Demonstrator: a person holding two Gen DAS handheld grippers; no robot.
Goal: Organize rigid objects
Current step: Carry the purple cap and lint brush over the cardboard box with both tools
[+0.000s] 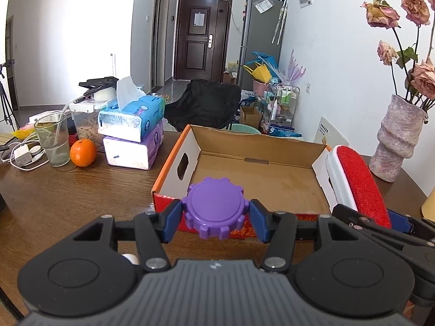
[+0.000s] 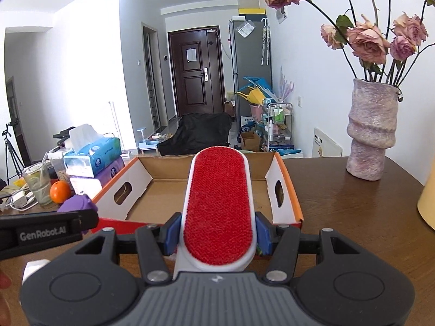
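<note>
The purple lid (image 1: 214, 207), round and notched at its rim, is sitting clamped between the left gripper's (image 1: 214, 218) blue pads at the box's (image 1: 174, 160) near wall. The right gripper (image 2: 217, 232) is pinching the red-faced white brush (image 2: 218, 203), reaching over the box.

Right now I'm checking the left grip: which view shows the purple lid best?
The left wrist view: the purple lid sits whole and centred, clamped in the left claw. The right wrist view shows only a purple sliver behind that claw's arm.
</note>
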